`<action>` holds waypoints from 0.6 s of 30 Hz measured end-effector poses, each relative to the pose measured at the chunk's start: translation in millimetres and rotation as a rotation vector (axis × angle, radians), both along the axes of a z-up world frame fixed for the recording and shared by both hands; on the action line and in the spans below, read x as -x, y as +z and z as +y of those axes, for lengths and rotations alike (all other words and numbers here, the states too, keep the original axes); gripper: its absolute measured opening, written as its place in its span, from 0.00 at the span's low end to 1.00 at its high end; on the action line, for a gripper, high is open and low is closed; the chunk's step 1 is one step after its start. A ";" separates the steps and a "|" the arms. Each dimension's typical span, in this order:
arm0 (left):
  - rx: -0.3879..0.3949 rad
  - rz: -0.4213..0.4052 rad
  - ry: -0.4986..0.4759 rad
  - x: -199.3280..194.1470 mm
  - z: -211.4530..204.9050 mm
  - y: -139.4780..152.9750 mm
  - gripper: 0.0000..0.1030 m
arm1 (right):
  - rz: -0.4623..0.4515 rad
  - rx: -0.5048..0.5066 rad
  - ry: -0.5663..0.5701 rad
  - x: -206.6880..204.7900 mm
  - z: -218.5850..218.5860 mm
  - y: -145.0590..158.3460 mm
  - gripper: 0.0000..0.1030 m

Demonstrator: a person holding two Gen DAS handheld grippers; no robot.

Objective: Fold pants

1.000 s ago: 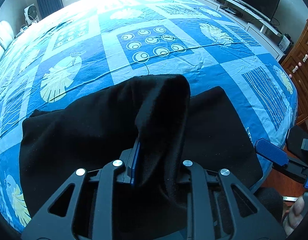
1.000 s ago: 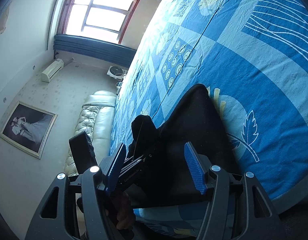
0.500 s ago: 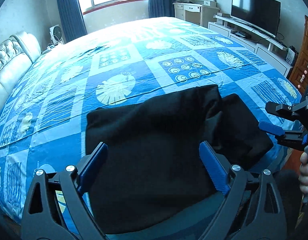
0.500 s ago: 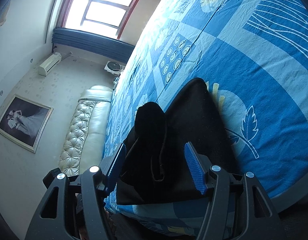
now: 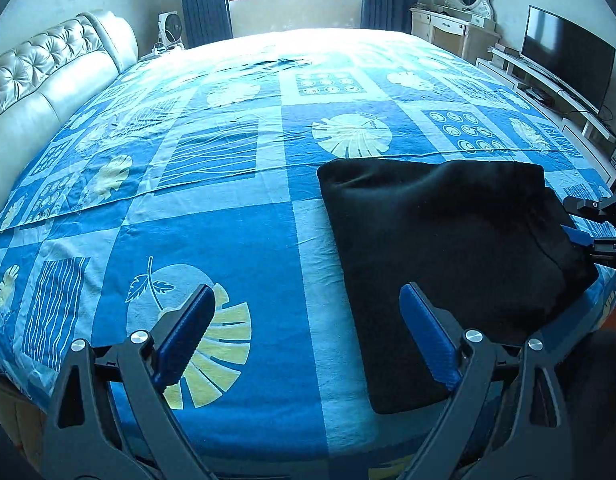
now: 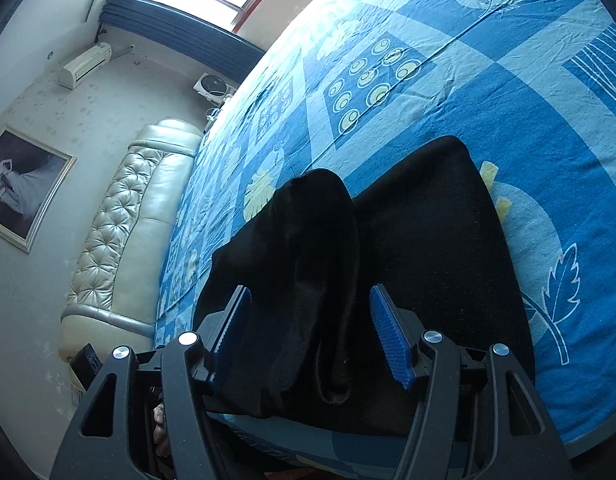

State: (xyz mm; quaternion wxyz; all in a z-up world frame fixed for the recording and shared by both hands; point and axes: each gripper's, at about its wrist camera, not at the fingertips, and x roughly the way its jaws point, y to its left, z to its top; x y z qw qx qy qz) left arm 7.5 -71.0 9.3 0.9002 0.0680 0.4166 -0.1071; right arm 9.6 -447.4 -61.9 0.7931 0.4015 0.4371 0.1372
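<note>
Now left tool (image 5: 304, 336) wide, holding nothing

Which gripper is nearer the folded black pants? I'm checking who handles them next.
Right. The right gripper straddles a raised fold of the black pants; the left gripper hangs open beside them over the sheet.

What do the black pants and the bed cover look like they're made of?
Pants: likely soft matte knit or fleece; they show no sheen and fold in thick, rounded rolls. Bed cover: probably thin printed cotton, with fine creases and a dull surface.
</note>
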 end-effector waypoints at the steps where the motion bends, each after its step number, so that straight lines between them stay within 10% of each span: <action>1: 0.005 0.005 0.004 -0.1 2.4 -1.6 0.91 | 0.015 0.000 0.021 -4.3 3.6 -3.4 0.60; 7: -0.008 0.011 0.007 -2.6 7.6 -4.4 0.91 | 0.033 0.055 0.104 -12.2 28.1 -7.7 0.57; 13: -0.003 0.031 0.012 -3.5 8.7 -7.4 0.91 | 0.046 0.151 0.148 -15.2 42.8 -10.0 0.21; 18: -0.019 0.029 0.009 -3.1 8.1 -10.2 0.91 | -0.023 0.119 0.133 -9.0 39.0 5.1 0.14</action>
